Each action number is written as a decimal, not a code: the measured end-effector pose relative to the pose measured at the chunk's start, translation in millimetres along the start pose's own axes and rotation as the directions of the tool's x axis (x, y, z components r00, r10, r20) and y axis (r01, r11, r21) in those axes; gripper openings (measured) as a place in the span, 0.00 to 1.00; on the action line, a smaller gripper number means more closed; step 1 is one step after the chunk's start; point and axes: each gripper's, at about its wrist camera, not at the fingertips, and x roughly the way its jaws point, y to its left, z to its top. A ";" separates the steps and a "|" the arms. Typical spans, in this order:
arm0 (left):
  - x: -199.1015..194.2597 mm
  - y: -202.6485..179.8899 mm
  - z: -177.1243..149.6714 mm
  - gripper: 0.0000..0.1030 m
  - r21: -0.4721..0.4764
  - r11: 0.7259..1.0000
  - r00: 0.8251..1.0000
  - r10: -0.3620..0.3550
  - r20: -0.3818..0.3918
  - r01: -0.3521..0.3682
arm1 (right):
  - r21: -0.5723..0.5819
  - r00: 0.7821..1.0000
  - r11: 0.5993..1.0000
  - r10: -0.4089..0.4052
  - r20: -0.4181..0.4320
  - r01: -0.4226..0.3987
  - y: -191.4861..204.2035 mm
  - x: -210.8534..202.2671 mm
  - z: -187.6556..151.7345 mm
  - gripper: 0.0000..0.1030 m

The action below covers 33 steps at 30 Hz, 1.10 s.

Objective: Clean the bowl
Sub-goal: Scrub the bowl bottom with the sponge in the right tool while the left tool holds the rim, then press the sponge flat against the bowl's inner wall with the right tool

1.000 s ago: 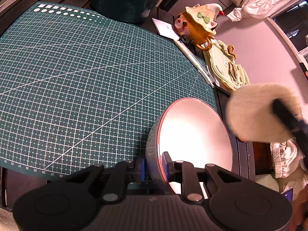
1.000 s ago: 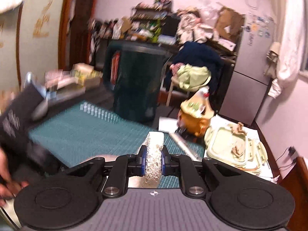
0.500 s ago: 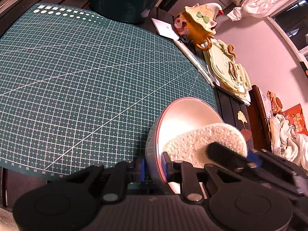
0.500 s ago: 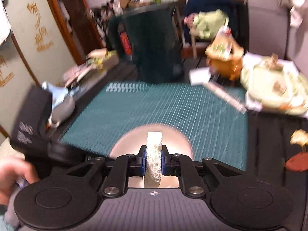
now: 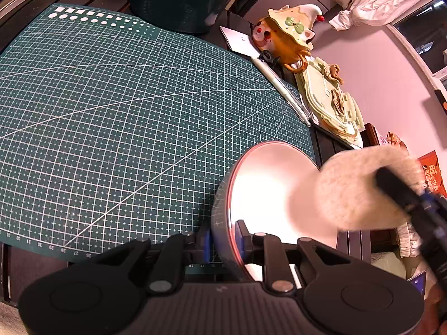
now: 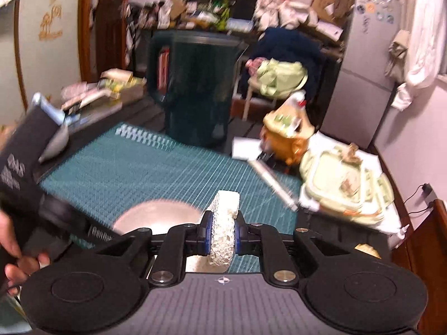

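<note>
Green gridded cutting mat (image 5: 117, 117) carries numbered edges, perhaps illegible elsewhere, while your left gripper (image 5: 223, 240) pinches the bowl (image 5: 268, 192) rim nearby and your right gripper (image 6: 222, 237) clamps the sponge (image 6: 223, 231).

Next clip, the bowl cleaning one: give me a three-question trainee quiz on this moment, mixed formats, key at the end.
1. True or false: the left hand-held gripper is clamped on the rim of the bowl.
2. What does the right hand-held gripper hold? A) a pen B) a sponge C) a cup
3. Fill in: the bowl sits tilted at the corner of the green ______.

Key
1. True; one finger is outside the wall and one inside.
2. B, the white sponge, pinched edge-on.
3. cutting mat.
</note>
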 end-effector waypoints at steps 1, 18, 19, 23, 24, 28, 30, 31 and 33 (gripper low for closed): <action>0.0 0.2 0.2 0.18 0.000 1.000 1.000 0.000 0.000 0.000 | 0.012 1.000 1.000 0.007 0.005 -0.007 -2.3 -1.1 1.8 0.13; 1.4 1.2 2.2 0.18 0.003 1.000 1.000 -0.001 -0.001 0.001 | 0.161 0.955 0.964 0.238 -0.176 -0.210 12.5 48.3 -21.3 0.13; 2.1 0.3 2.2 0.18 0.004 1.000 1.000 0.000 -0.001 0.000 | 0.148 0.960 0.970 0.219 -0.175 -0.194 13.6 48.2 -21.8 0.12; 2.0 1.0 2.1 0.18 0.005 1.000 1.000 0.000 -0.001 0.000 | 0.048 0.995 0.998 0.055 -0.082 -0.051 15.6 32.5 -15.9 0.11; 1.5 2.0 1.9 0.18 0.003 1.000 1.000 -0.001 -0.001 0.001 | 0.058 0.996 0.997 0.054 -0.065 -0.051 12.5 28.1 -13.3 0.11; 2.4 2.3 2.6 0.18 0.003 1.000 1.000 -0.001 -0.001 0.001 | 0.104 0.998 0.993 0.064 -0.009 -0.063 -1.9 12.7 -4.9 0.12; 3.5 2.1 3.5 0.18 0.003 1.000 1.000 -0.001 -0.001 0.001 | 0.158 0.995 0.983 0.096 0.007 -0.096 -11.5 8.3 -2.3 0.12; 3.3 2.2 3.6 0.18 0.004 1.000 1.000 -0.001 -0.001 0.001 | 0.205 0.991 0.969 0.136 0.003 -0.134 -16.5 9.8 -3.0 0.12; 2.9 2.2 3.9 0.18 0.005 1.000 1.000 0.000 0.000 0.000 | 0.299 0.976 0.931 0.216 0.003 -0.207 -26.4 13.0 -4.5 0.12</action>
